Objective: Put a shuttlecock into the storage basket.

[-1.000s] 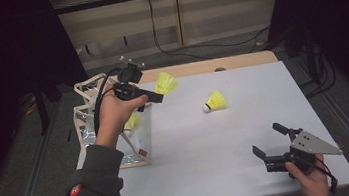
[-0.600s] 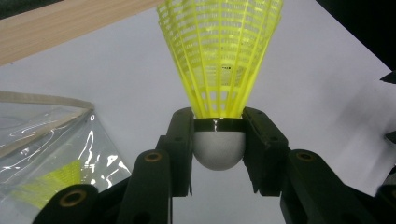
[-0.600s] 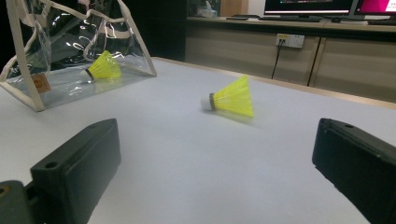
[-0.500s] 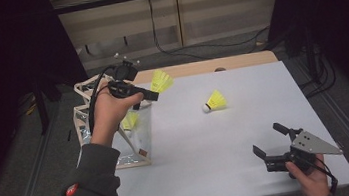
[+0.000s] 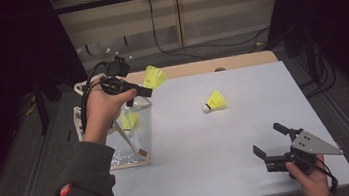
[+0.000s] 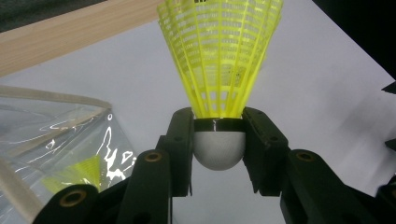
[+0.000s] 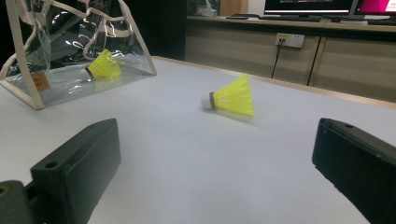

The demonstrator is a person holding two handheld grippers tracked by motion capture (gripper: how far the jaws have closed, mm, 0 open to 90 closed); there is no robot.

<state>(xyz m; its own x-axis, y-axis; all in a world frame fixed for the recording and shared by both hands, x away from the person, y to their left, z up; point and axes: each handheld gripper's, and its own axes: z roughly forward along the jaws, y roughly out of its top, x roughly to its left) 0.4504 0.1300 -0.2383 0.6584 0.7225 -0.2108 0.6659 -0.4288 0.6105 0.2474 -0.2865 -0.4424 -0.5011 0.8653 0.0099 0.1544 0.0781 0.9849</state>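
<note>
The left gripper (image 5: pixel 142 91) was clamped on the white cork base of a yellow plastic-skirted shuttlecock (image 6: pixel 219 70), its skirt fanning away from the jaws. In the high view it hung at about ten o'clock over the white table (image 5: pixel 211 164), just above the rim of a clear plastic pouch with cream edging (image 5: pixel 136 148). Inside that pouch lay a second yellow shuttlecock (image 7: pixel 102 65). A third yellow shuttlecock (image 5: pixel 214 101) lay on its side near the table's centre, toward one o'clock, well apart from the pouch. The right gripper (image 5: pixel 272 142) rested low at five o'clock, its black jaws spread wide with nothing between them, facing the lying shuttlecock.
</note>
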